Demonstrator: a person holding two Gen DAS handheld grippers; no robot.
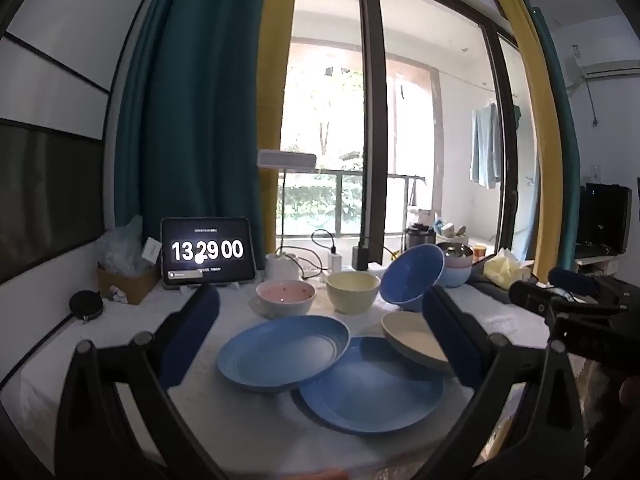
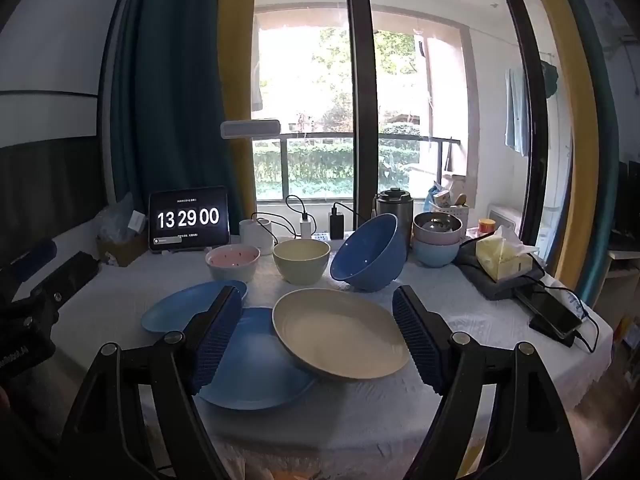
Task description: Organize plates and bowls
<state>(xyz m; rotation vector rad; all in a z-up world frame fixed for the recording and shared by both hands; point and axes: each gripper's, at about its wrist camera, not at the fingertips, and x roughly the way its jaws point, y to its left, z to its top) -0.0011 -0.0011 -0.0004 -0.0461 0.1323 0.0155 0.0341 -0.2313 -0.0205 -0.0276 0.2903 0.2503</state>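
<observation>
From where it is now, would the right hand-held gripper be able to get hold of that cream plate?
Probably yes. The right hand-held gripper is open, and the cream plate lies straight ahead between its fingers with nothing in front. The plate is tilted, one edge propped on a blue plate, so its rim is exposed.

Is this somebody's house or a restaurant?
Most likely somebody's home. Big glass doors open onto a balcony with laundry hanging to dry, an air conditioner sits on the wall, and the cloth-covered table holds bowls, plates, a tissue box and chargers.
</observation>
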